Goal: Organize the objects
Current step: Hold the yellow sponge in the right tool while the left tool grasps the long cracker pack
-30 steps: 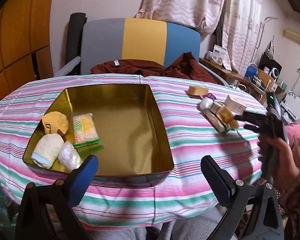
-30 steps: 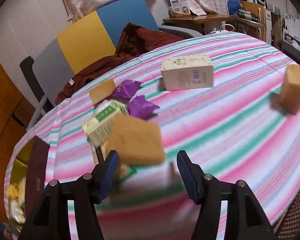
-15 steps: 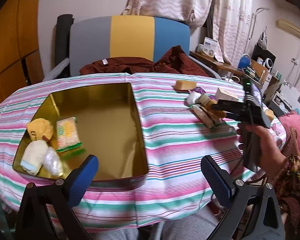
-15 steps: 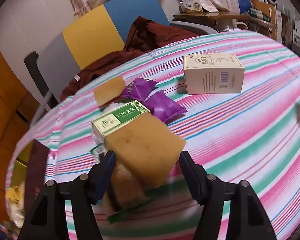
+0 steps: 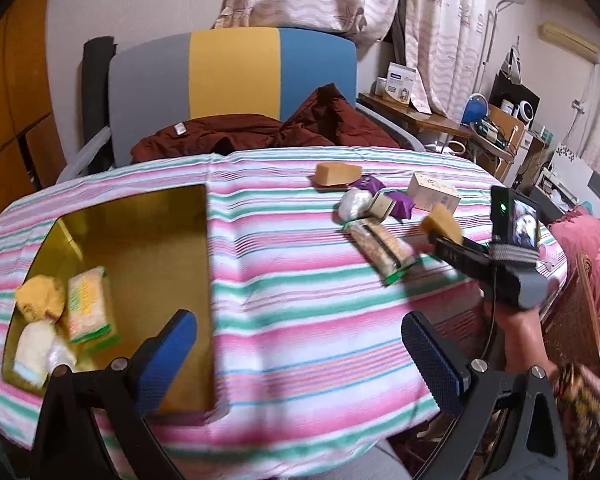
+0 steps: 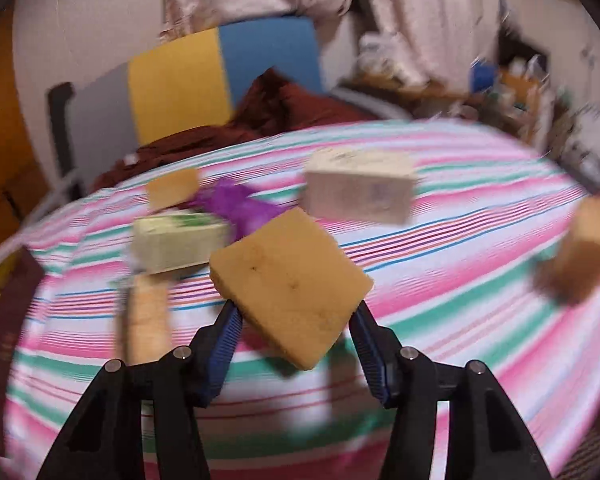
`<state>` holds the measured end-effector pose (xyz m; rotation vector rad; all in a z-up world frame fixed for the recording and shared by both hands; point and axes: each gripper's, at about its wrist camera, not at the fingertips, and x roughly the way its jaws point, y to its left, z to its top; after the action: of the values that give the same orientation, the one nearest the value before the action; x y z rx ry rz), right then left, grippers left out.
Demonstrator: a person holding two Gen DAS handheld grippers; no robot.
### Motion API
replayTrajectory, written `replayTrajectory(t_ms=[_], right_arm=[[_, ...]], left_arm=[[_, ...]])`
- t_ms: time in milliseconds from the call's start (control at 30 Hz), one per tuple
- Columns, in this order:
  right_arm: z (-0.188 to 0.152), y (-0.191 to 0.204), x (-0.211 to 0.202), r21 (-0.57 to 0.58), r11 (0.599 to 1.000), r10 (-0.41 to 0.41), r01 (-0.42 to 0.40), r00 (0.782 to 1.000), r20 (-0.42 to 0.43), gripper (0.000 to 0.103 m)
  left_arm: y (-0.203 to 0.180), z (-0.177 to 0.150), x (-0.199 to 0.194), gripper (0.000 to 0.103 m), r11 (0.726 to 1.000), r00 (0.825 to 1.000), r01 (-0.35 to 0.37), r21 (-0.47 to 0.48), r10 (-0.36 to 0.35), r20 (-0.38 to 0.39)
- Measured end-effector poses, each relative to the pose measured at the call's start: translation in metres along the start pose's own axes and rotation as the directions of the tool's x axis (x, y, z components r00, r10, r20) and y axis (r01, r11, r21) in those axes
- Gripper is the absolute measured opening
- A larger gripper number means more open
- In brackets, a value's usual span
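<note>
The striped worktop (image 5: 300,300) spreads under and ahead of both sets of fingers. Behind it, past all the fingertips, stands a chair (image 5: 236,76) in grey, yellow and blue with a dark red cloth (image 5: 260,132) bunched on its seat. A gold tin (image 5: 148,248) sits sunk in the worktop just ahead of the left gripper (image 5: 304,354), off its left finger; packets and a yellow sponge (image 5: 40,298) lie in the tin's near left corner. The left gripper's fingers (image 5: 166,354) stand wide apart with nothing between them.

Ahead and to the left of the right gripper (image 6: 296,334) lie a pale box (image 6: 360,190), a green-and-white box (image 6: 178,240), a long biscuit packet (image 6: 146,320), purple wrappers (image 6: 236,204) and a second tan sponge (image 6: 172,186), clustered close; another tan block (image 6: 588,252) lies well off to the right.

The tan sponge (image 6: 290,280) sits tilted between the right fingers (image 6: 226,344), lifted clear of the worktop; the jaws are closing and both pads press its lower edges.
</note>
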<state>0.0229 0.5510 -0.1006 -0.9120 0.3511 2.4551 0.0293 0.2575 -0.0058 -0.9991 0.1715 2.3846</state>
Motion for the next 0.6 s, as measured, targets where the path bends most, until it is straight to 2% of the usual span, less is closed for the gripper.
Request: replayTrajectory(t_ms=[133, 200, 367, 600], right_arm=[[-0.007, -0.027, 0.001, 0.111, 0.994, -0.023, 0.023, 1.000, -0.001, 0.056], [-0.011, -0.038, 0.004, 0.168, 0.986, -0.004, 0.005, 1.000, -0.011, 0.056], [-0.014, -0.034, 0.001, 0.162, 0.987, -0.004, 0.003, 1.000, 0.006, 0.056], [-0.016, -0.036, 0.000, 0.177, 0.984, 0.008, -0.013, 1.000, 0.026, 0.056]], left_arm=[[-0.028, 0.017, 0.037, 0.103, 1.000, 0.999, 0.016, 0.011, -0.016, -0.039], [-0.041, 0.024, 0.055, 0.103, 1.000, 0.998, 0.019, 0.013, -0.018, -0.062], [-0.073, 0.044, 0.111, 0.103, 0.999, 0.992, 0.033, 0.013, -0.031, -0.125], [-0.093, 0.059, 0.177, 0.103, 0.999, 0.975, -0.001, -0.039, -0.008, -0.220]])
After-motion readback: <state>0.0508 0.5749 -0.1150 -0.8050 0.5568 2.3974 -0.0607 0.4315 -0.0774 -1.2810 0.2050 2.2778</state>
